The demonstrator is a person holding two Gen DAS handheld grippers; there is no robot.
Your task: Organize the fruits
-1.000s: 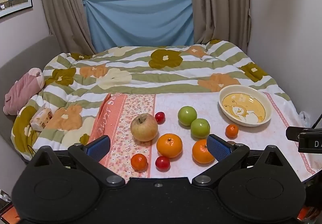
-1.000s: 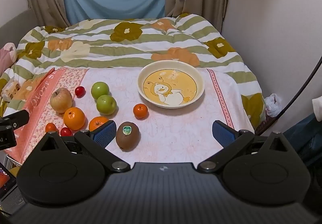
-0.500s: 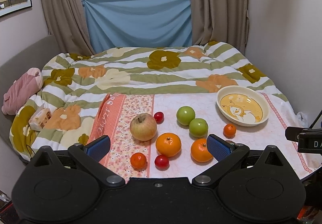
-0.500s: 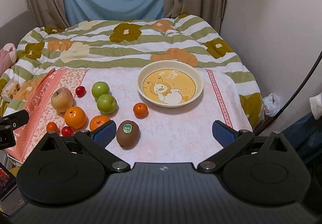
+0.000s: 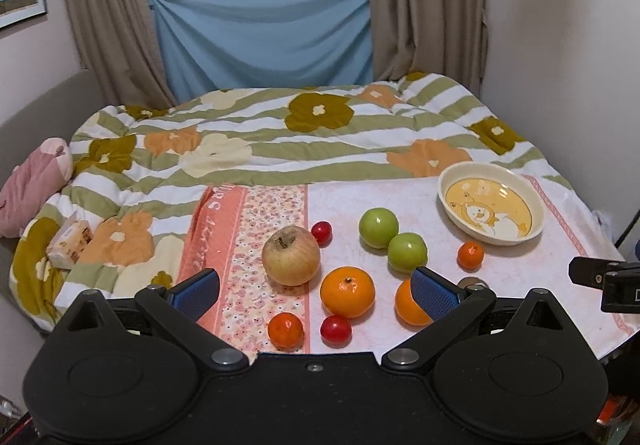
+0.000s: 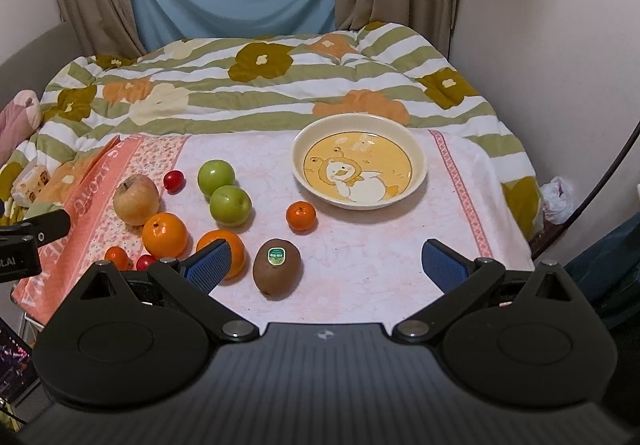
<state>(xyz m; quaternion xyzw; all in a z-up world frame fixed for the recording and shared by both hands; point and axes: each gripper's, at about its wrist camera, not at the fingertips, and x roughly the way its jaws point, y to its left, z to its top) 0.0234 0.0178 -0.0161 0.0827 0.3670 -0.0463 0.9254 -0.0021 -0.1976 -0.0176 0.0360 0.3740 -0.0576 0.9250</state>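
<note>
Fruit lies on a pink cloth (image 6: 360, 261) over a low table. A cream bowl (image 6: 359, 160) (image 5: 491, 203) with a duck picture stands empty at the right. A brown kiwi (image 6: 276, 267) with a green sticker sits nearest my right gripper (image 6: 326, 267), which hangs open above the near edge. To the left are two green apples (image 6: 231, 204) (image 5: 407, 251), a yellowish apple (image 5: 291, 255) (image 6: 136, 199), two oranges (image 5: 347, 291) (image 6: 165, 235), small tangerines (image 6: 301, 215) (image 5: 285, 329) and red cherry tomatoes (image 5: 336, 329). My left gripper (image 5: 316, 291) is open and empty, short of the oranges.
Beyond the table lies a bed with a flowered, striped duvet (image 5: 280, 133). A tissue pack (image 5: 69, 240) and a pink plush (image 5: 32, 181) rest at its left. Curtains and a blue sheet (image 5: 264, 37) hang behind. A wall stands close on the right.
Both cameras have drifted slightly, so the fruit sits a little lower left in the views. No fruit has moved and both grippers stay open.
</note>
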